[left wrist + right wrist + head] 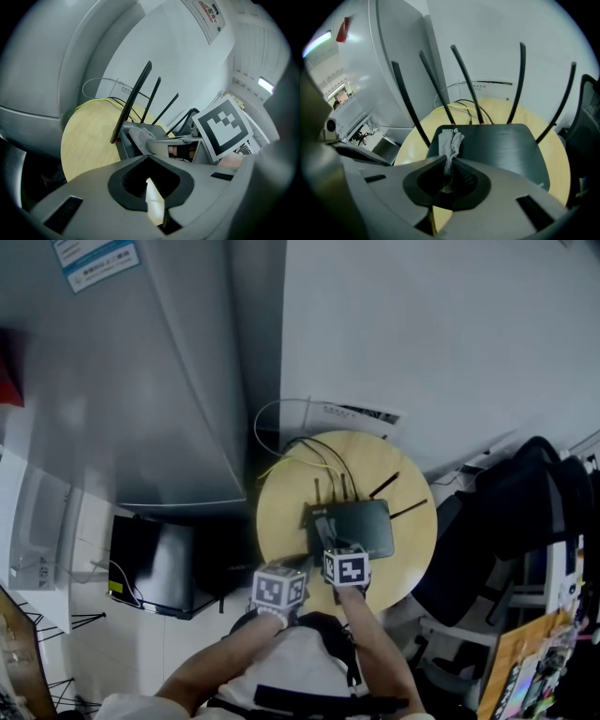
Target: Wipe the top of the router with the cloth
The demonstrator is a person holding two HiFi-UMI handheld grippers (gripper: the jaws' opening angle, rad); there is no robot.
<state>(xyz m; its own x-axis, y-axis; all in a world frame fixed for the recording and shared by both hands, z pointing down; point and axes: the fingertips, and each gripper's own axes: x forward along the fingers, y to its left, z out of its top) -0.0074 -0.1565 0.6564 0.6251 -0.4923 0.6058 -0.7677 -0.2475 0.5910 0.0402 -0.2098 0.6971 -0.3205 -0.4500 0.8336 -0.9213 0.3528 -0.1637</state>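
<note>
Where my right gripper view looks along its jaws, my right gripper (451, 158) is clenched on the grey cloth (453, 139). The cloth's free end lies on the near left corner of the black router (501, 146), right beside its white lettering. That router sits on a round wooden table (558, 159) with its antennas (462, 79) standing up and fanning outward. From the left gripper view, my left gripper (147, 158) has its jaws pressed together with nothing between them. It hangs over the table's near side, just left of the router, and the right gripper's marker cube (225, 123) fills the right of that view, with the cloth lying on the router's top. In the head view, both grippers sit side by side at the table's near edge. The right one reaches over the router, while cables (314, 454) run from the router's back toward the wall.
</note>
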